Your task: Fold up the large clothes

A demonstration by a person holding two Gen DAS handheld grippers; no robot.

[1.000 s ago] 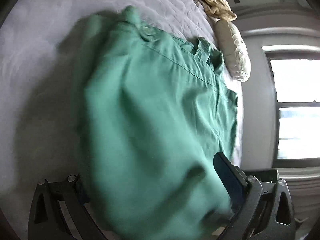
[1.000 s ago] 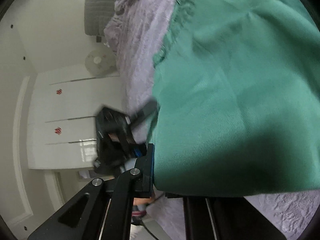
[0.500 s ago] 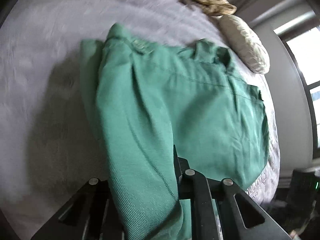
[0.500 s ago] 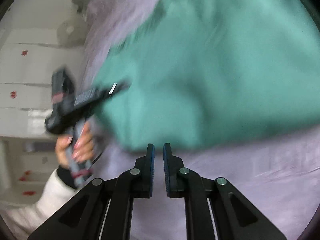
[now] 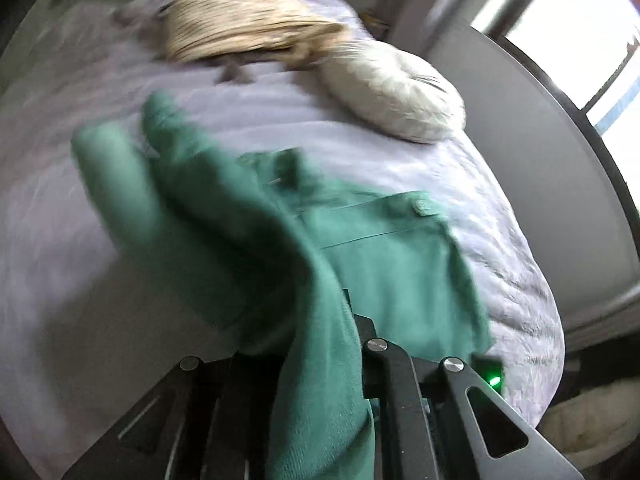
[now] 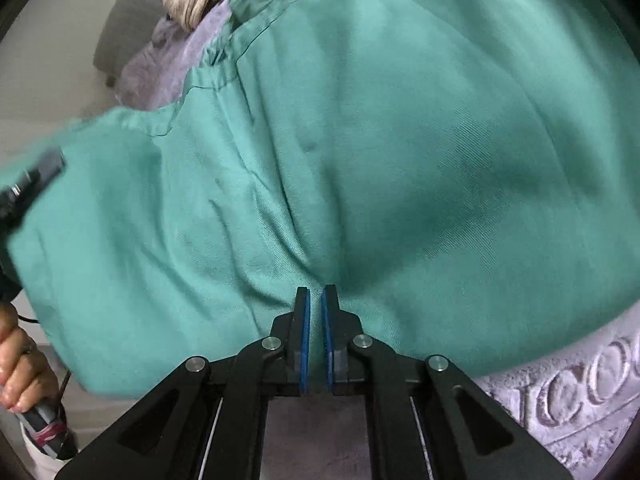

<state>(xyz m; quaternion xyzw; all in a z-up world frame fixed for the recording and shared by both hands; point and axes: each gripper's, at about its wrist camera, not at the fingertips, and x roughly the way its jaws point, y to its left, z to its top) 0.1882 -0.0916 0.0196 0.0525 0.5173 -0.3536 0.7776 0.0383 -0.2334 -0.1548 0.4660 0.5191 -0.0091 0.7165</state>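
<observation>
Left claw (image 5: 320,320) pinching green garment (image 5: 380,264)

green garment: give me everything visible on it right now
The green garment is woven twill-looking cloth with stitched seams, a collar and a flap pocket with a small tab. It lies rumpled on the lavender quilted bedspread. The left gripper is clamped on one lifted, motion-blurred fold; the right gripper pinches its near edge.
</observation>
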